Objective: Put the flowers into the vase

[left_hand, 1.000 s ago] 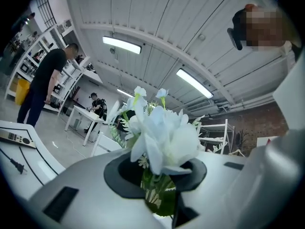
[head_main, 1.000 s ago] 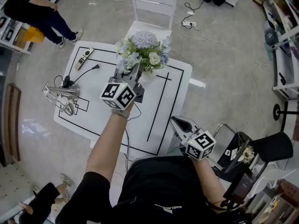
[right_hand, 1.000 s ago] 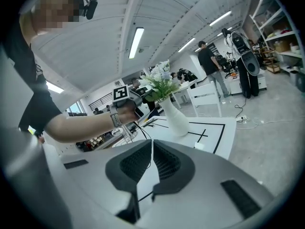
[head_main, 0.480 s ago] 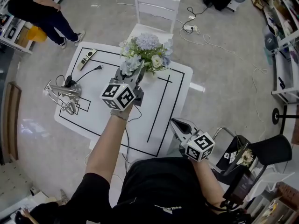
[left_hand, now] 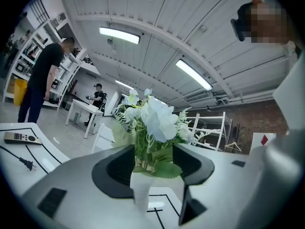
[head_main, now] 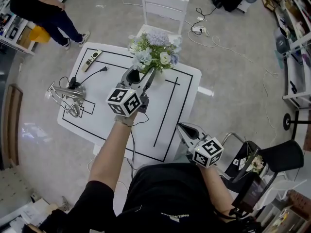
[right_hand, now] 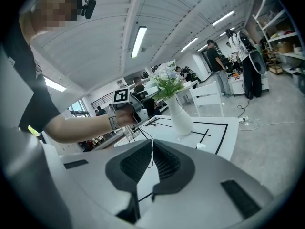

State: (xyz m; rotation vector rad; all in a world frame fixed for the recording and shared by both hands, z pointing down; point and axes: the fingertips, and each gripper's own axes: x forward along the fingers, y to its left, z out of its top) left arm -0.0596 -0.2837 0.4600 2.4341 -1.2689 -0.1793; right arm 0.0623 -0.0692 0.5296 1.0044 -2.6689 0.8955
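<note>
The flowers (head_main: 154, 50) are pale blue and white among green leaves, in a plain white vase (right_hand: 180, 119). The tabletop (head_main: 109, 125) is white, marked with thin black lines. The left tongs (head_main: 141, 75) and right tongs (right_hand: 148, 152) are pale grey with black pads (right_hand: 133, 163); each cube (head_main: 124, 101) is white with black square markers. The chair (head_main: 164, 8) is white, the floor (head_main: 233, 72) grey, the cable (head_main: 90, 74) black.
</note>
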